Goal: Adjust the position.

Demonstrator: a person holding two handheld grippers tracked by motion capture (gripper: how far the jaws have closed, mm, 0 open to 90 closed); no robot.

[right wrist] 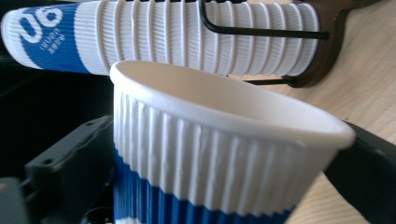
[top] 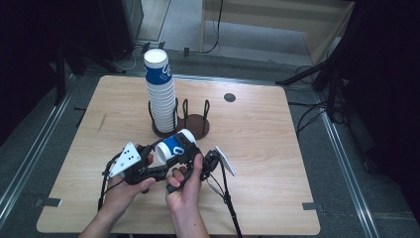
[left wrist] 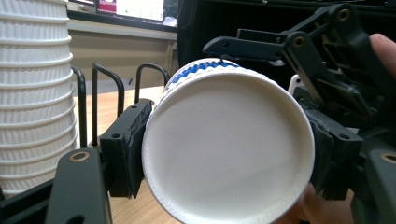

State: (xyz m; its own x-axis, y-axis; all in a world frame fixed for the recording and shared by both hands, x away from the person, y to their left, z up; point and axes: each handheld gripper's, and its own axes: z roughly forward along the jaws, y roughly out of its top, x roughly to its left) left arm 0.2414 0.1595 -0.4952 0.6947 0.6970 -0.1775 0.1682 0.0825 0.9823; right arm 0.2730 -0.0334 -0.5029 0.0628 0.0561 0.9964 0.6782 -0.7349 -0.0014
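Wooden table point(top: 257, 148), paper cup point(top: 173, 145) clamped between left gripper point(top: 148, 166) fingers point(left wrist: 125, 149)

Both forearms are bare, with no sleeve in sight. The left gripper point(top: 157, 166) is a black frame with a grey three-cornered plate point(top: 126, 158) dotted with dark marks on the side away from the cup rack point(top: 195, 130), and a thin black cable looping under the hand; close up, its blocky jaws carry brass-coloured pivot screws and flat dark pads. The right gripper point(top: 190, 161), nearer the cup rack, is black too, with linked bars, a pale plate and a black cable.
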